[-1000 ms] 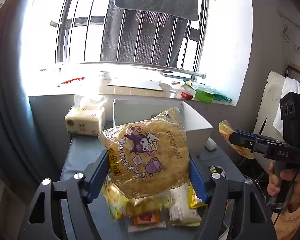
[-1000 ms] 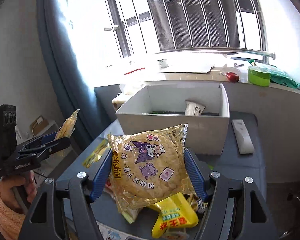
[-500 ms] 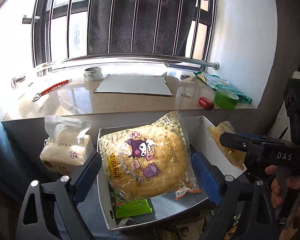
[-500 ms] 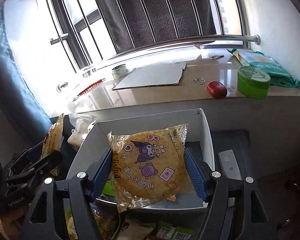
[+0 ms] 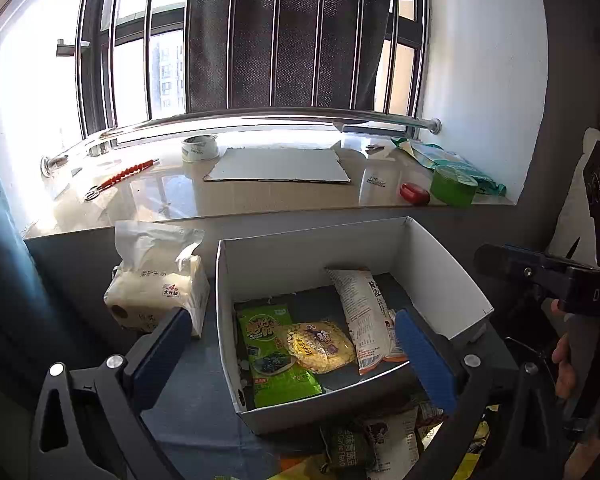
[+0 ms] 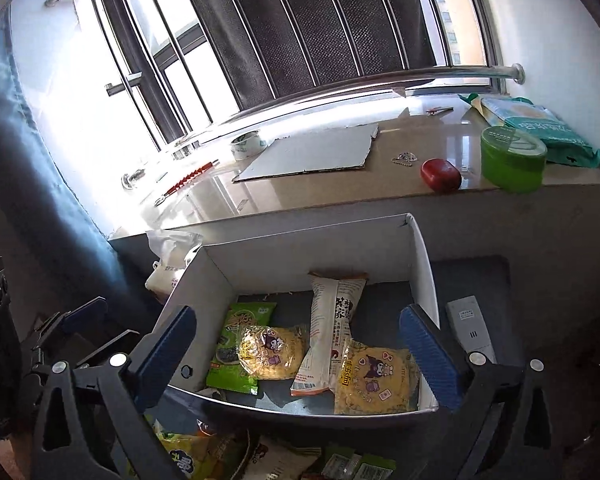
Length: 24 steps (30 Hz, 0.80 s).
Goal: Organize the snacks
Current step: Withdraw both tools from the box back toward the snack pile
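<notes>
A white cardboard box (image 5: 440,264) (image 6: 204,280) stands on the dark table under the window. Inside lie a green seaweed pack (image 5: 272,356) (image 6: 236,348), a long white pack (image 5: 364,312) (image 6: 332,320) and two round yellow snack packs (image 6: 270,352) (image 6: 374,378). Only one yellow pack (image 5: 320,346) shows in the left wrist view. My left gripper (image 5: 292,320) hangs open over the box, nothing between its fingers. My right gripper (image 6: 299,316) is over the box too, its jaws opening, with nothing between them. Each gripper appears at the edge of the other's view: the right gripper (image 5: 540,272), the left gripper (image 6: 80,320).
A tissue pack (image 5: 156,284) stands left of the box and a white remote (image 6: 470,328) lies to its right. Several loose snack packs (image 5: 380,440) (image 6: 260,456) lie in front of the box. The windowsill holds a tape roll, cardboard, a red object and a green tub (image 6: 512,156).
Both grippers carried a yellow pack forward over the box and opened. The two packs now lie in the box and both pairs of jaws stand wide.
</notes>
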Motion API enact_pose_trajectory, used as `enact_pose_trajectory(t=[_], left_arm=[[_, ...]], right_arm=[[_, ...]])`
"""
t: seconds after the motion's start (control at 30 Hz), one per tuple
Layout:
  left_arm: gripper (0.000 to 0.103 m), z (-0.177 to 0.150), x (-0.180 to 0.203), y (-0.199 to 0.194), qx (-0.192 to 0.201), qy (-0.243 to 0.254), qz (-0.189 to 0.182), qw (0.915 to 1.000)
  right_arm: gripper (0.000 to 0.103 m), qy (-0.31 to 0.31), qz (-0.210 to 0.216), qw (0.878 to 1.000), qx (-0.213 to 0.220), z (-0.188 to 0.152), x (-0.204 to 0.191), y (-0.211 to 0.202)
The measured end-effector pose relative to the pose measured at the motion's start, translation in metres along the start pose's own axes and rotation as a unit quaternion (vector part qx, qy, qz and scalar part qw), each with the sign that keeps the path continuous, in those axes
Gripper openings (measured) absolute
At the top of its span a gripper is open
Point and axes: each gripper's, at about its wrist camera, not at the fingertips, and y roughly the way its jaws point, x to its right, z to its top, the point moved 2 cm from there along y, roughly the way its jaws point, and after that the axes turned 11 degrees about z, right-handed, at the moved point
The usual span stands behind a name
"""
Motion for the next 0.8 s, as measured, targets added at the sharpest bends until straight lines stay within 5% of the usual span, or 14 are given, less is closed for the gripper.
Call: enact_pose_trajectory(t=[0.17, 0.47, 0.8], left_arm=[[0.103, -0.032, 0.0, -0.058, 0.031, -0.005, -0.028, 0.9991], [0.103, -0.131, 0.0, -0.124, 0.017, -0.035, -0.057, 0.9976], [0.103, -0.209, -0.002, -0.131, -0.034, -0.063, -0.072, 0.9948]], right_arm=[[0.103, -0.035, 0.033, 0.999, 0.013, -0.027, -0.024, -0.041], [0.103, -0.087, 0.053, 0.994, 0.029, -0.123, -0.046, -0.11], [0.103, -0.111, -0.007, 0.994, -0.021, -0.241, -0.041, -0.111]])
